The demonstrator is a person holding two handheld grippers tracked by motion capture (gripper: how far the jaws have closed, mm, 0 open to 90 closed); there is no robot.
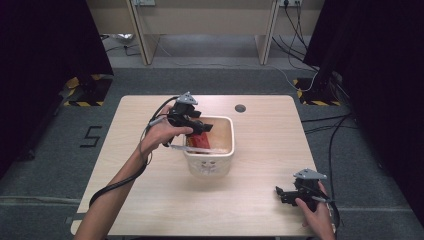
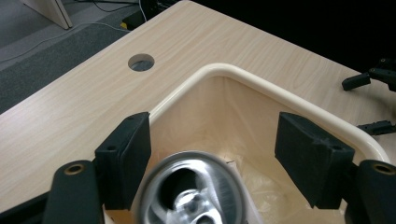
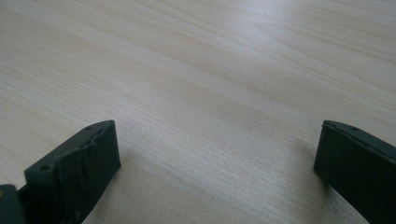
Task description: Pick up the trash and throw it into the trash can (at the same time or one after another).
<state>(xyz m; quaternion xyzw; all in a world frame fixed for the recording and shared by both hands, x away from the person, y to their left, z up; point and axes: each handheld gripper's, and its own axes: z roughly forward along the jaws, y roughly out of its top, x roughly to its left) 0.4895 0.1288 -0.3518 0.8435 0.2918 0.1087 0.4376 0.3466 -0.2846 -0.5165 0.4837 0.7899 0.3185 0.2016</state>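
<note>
Nearest the high camera, the person's right hand [image 1: 314, 212] rests at the near right corner of the table [image 1: 260, 200], holding the right gripper [image 1: 286, 194] low over the bare wood with its jaws spread wide and nothing between them; the right gripper view shows both black pads apart above plain woodgrain. Farther in, the left forearm reaches diagonally up from the bottom edge, wrist bent, the left hand [image 1: 162, 132] carrying the left gripper [image 1: 204, 126] over the near left rim of a cream plastic bin [image 1: 227, 150] that stands near the table's middle. Its jaws are released, standing wide apart. In the left gripper view a silver can top [image 2: 191, 191], blurred, sits low between the jaws, close to the left pad, though I cannot tell whether it touches, and over the bin's lined interior. From above, something red [image 1: 199, 141] shows inside the bin just beneath the gripper. A round cable hole [image 1: 240, 108] lies in the tabletop beyond the bin. Black cable trails from the left gripper along the forearm. Dark curtains flank the table, and grey carpet with loose cables lies beyond.
</note>
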